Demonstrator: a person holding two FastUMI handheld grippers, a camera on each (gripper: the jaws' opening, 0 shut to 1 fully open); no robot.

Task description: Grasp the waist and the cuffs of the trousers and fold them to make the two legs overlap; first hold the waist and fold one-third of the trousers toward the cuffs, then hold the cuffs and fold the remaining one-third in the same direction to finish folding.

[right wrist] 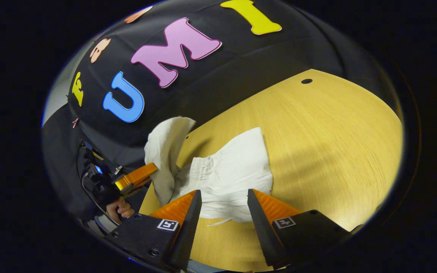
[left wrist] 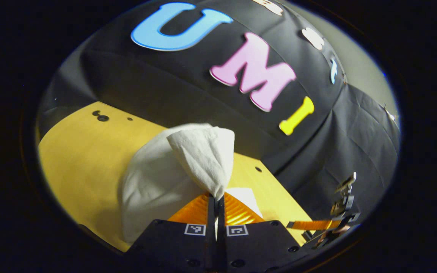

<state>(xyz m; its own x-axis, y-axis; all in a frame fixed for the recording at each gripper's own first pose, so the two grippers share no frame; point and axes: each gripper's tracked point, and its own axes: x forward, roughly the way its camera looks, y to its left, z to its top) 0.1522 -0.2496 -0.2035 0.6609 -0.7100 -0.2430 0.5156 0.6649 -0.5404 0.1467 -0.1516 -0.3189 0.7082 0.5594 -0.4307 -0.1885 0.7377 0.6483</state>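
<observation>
On the yellow wooden bench point(right wrist: 317, 125), white trousers point(right wrist: 233, 174) were seen lying bunched, with a gathered, ruffled band visible near the middle of the cloth in the right gripper view. One part of the fabric was lifted off the bench and drawn up into a peaked fold. In the left gripper view that raised fold of the trousers point(left wrist: 203, 159) was pinched between the two fingers of the left tool point(left wrist: 216, 203), which were pressed together on the cloth, the fabric hanging down to the bench on the left side. The same left tool point(right wrist: 137, 178) was seen from the right gripper view at the far edge of the cloth, held by a hand point(right wrist: 120, 208) that was partly cut off at the lower edge.

The right tool point(right wrist: 224, 206) was held with its fingers spread apart just over the near edge of the trousers, nothing being gripped between them. A thin loose thread or cord trailed from the cloth there. Whether the clamped part was waist or cuff could not be told, since the legs were hidden under the bunched folds. The right tool point(left wrist: 317, 224) was cut off at the rim in the left gripper view.
</observation>
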